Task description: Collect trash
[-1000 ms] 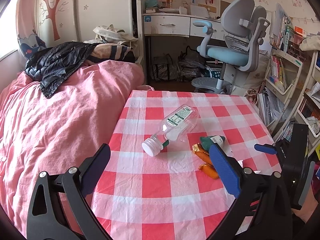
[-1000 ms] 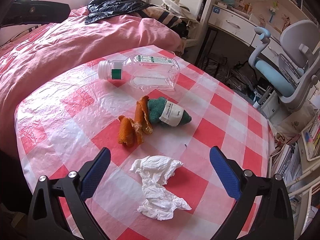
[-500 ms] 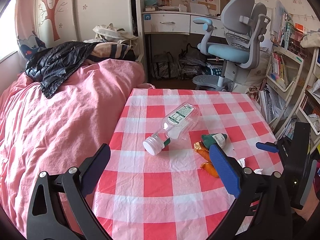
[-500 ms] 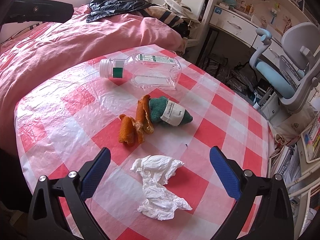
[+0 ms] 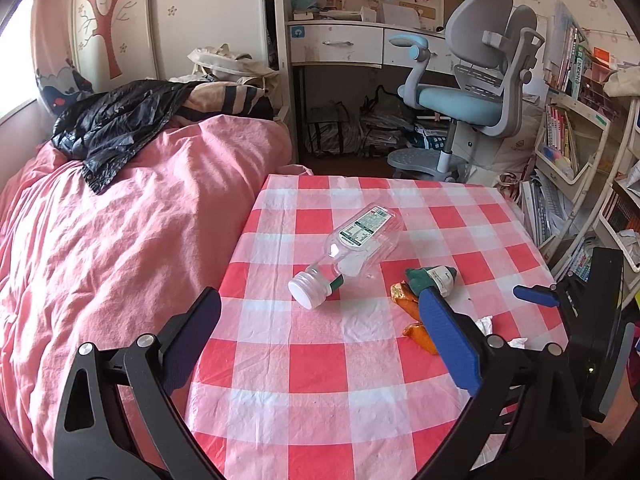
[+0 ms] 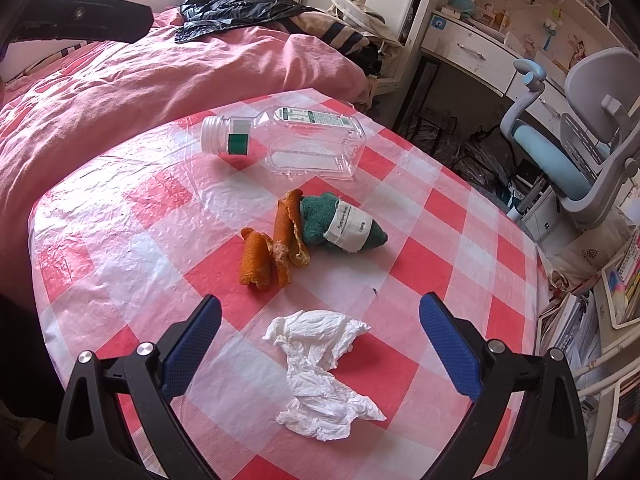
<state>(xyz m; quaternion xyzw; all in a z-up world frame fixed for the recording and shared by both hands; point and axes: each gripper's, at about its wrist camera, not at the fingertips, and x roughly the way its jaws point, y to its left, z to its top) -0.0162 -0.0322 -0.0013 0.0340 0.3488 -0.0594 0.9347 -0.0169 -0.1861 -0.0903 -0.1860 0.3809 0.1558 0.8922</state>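
Both pairs of tongs stood wide and empty over the checked tabletop, which suggested that nothing had yet been gathered. The right tongs were lined up over the crumpled white tissue, which lay between their blue pads, nearest the near edge; judging by that framing, the tissue was the piece to be taken first. The left tongs hung further back at the bed side of the tabletop, aimed toward the clear plastic bottle, which lay on its side with its white cap pointing toward them.

The rest of the trash sat in a loose cluster at the middle of the tabletop. The dried orange peel lay just beyond the tissue, touching a rolled green cloth with a white label; the bottle lay beyond those, apart from them. In the left view the peel and the green roll were partly hidden behind the right-hand pad.

No bin or bag for the trash showed in either view, so where the pieces were meant to go could not be told. The pink bed pressed against one side of the tabletop, and a grey swivel chair and bookshelves crowded the far and right sides. Nothing lay between the right tongs and the tissue.
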